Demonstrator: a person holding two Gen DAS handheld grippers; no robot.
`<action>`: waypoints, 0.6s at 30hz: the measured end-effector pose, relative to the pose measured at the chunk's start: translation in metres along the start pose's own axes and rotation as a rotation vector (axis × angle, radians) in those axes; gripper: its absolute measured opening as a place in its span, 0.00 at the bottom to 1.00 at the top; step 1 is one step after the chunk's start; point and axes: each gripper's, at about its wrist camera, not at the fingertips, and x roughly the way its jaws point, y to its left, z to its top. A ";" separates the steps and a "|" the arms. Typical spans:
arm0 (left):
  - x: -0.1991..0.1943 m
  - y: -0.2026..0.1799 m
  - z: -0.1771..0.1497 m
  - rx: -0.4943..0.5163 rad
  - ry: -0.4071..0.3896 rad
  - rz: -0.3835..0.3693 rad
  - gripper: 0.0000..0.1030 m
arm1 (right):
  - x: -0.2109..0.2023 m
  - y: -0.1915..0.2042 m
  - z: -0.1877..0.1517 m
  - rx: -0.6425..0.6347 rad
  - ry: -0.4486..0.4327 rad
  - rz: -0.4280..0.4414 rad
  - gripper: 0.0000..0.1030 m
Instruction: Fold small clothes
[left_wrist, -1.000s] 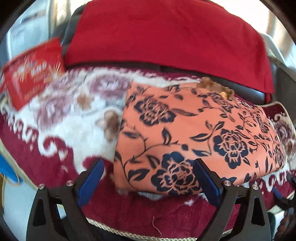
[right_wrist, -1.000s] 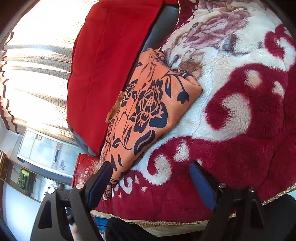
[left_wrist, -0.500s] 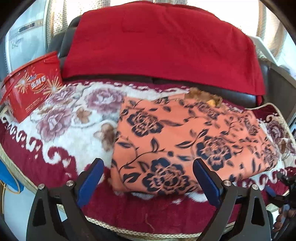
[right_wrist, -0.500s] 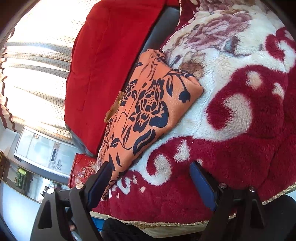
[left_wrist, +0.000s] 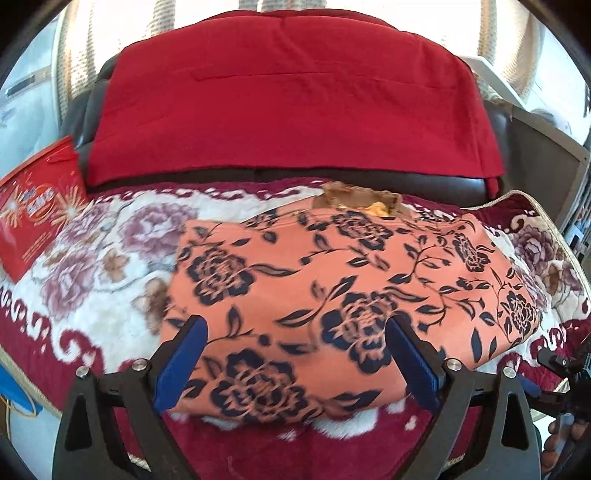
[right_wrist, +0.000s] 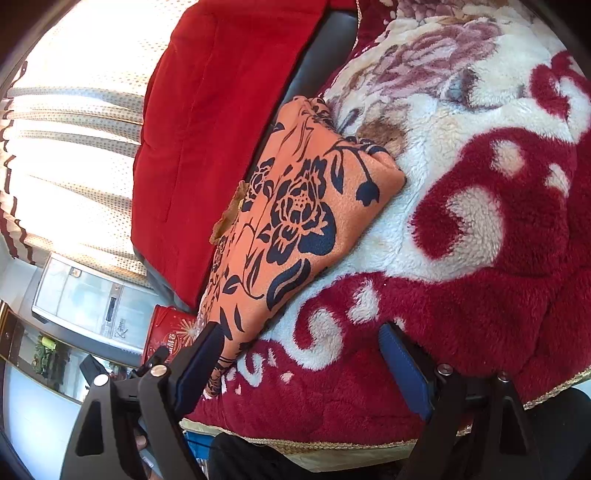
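Note:
A folded orange cloth (left_wrist: 332, 295) with a dark blue flower print lies flat on a red and white fleece blanket (left_wrist: 92, 280) that covers a sofa seat. My left gripper (left_wrist: 295, 365) is open, and its blue pads (left_wrist: 181, 362) straddle the cloth's near edge without pressing on it. In the right wrist view the same cloth (right_wrist: 295, 214) runs away to the upper left. My right gripper (right_wrist: 301, 369) is open over the blanket (right_wrist: 480, 295), with its left finger (right_wrist: 199, 369) beside the cloth's near end and nothing between the pads.
A red throw (left_wrist: 288, 103) covers the sofa back. A red gift box (left_wrist: 33, 206) stands at the left end of the seat. A brown torn patch (left_wrist: 354, 195) shows behind the cloth. Bright curtains (right_wrist: 74, 129) hang behind the sofa. A hand (left_wrist: 554, 443) shows at lower right.
The left gripper has moved forward and a little right, so its pads now overlap the cloth's near edge. The right wrist view is unchanged.

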 end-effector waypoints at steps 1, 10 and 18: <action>0.004 -0.005 0.002 0.007 0.000 -0.003 0.94 | 0.000 0.001 0.001 0.002 0.003 -0.007 0.85; 0.070 -0.043 -0.009 0.114 0.162 -0.002 0.94 | 0.007 0.014 0.005 -0.049 0.028 -0.067 0.88; 0.053 -0.037 0.000 0.077 0.067 -0.004 0.94 | 0.010 0.021 0.006 -0.058 0.032 -0.092 0.88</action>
